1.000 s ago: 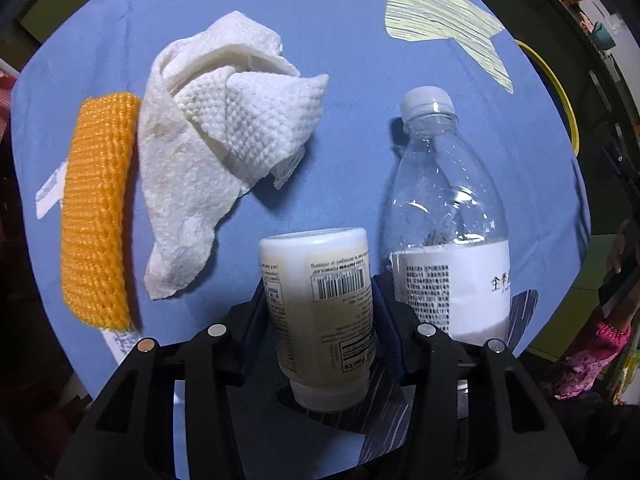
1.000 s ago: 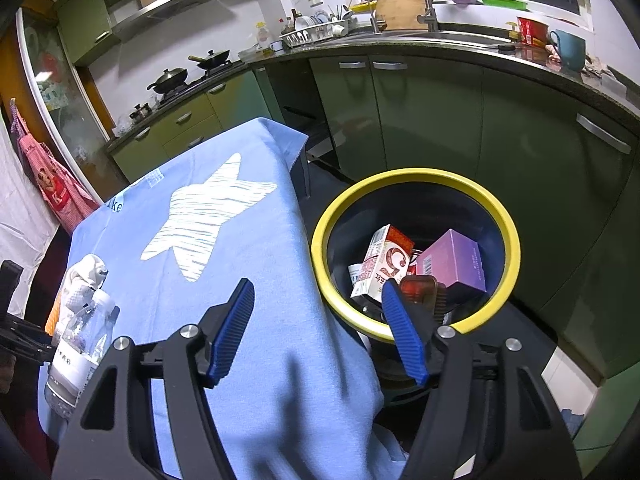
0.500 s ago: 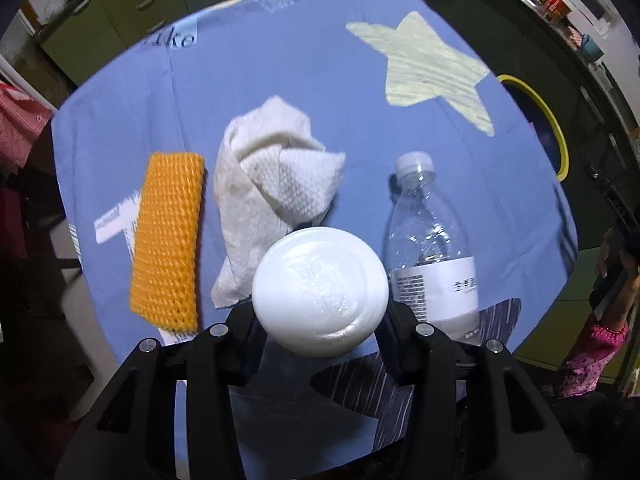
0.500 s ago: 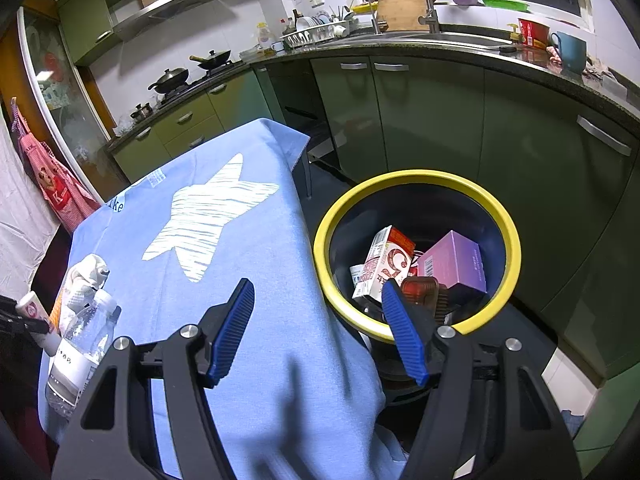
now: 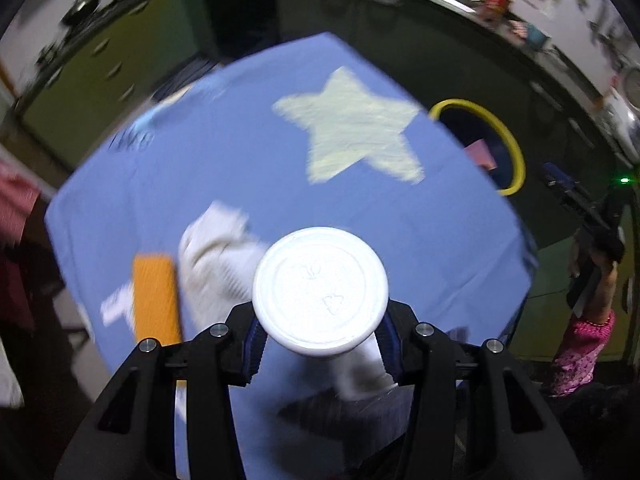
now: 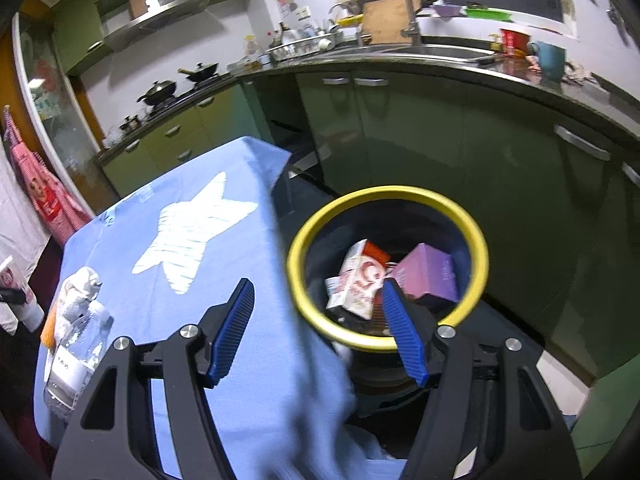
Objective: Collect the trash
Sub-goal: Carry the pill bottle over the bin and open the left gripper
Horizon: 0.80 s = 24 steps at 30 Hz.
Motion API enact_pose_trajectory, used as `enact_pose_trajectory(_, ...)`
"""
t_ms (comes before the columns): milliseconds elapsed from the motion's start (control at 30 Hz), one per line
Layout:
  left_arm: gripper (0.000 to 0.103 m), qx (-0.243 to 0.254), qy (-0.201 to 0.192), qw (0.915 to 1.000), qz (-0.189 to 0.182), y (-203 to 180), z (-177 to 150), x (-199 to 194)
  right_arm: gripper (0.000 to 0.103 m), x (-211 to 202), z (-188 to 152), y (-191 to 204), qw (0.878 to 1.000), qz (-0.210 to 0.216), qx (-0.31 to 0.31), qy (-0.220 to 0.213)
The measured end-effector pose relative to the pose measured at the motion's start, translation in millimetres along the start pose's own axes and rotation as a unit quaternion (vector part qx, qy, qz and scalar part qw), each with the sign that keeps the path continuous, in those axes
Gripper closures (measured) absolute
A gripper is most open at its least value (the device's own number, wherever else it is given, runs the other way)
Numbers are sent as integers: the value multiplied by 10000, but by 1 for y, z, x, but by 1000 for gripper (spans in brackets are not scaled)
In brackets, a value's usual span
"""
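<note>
My left gripper point(image 5: 322, 340) is shut on a white plastic bottle point(image 5: 320, 292), held well above the table with one round end facing the camera. The same bottle point(image 6: 16, 292) shows at the far left of the right wrist view. Below it on the blue cloth lie a crumpled paper towel point(image 5: 216, 256), an orange sponge point(image 5: 154, 296) and a clear water bottle point(image 6: 80, 344). My right gripper point(image 6: 316, 286) stands open and holds nothing, above the near rim of the yellow-rimmed bin point(image 6: 480, 248).
The bin holds a red-and-white carton point(image 6: 360, 280) and a purple box point(image 6: 428, 276); it stands on the floor off the table's right edge point(image 5: 516, 152). Green kitchen cabinets point(image 6: 440, 140) run behind. A pink sleeve point(image 5: 580, 360) shows at the right.
The left gripper has risen with the white bottle, so the table looks smaller and farther below; the bottle went from upright to end-on. The right gripper has stayed put.
</note>
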State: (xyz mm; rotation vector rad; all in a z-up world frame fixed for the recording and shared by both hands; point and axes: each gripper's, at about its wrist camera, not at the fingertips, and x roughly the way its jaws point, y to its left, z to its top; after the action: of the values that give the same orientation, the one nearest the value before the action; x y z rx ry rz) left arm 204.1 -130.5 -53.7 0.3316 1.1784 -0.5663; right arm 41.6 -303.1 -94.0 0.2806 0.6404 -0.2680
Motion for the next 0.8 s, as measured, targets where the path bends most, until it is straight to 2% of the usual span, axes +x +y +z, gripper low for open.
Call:
enact_pose_trajectory(167, 56, 666, -288, 9963, -469, -59, 55, 6, 40, -9, 0, -28, 9994, -292, 182, -50)
enact_pose_trajectory(367, 56, 1335, -281, 9859, -974, -143, 123, 44, 40, -12, -3, -64, 9979, -462, 456, -85)
enact_pose_trajectory(567, 56, 1669, -149, 9765, -1356, -213, 179, 99, 40, -12, -8, -96, 9962, -529, 692, -72)
enact_pose_trajectory(667, 56, 1800, -55, 9739, -1380, -245, 201, 133, 40, -13, -10, -113, 9947, -591, 835, -79)
enact_pose_trajectory(800, 56, 1788, 82, 9741, -1380, -269, 218, 172, 40, -14, -15, -130, 9927, -670, 1003, -64)
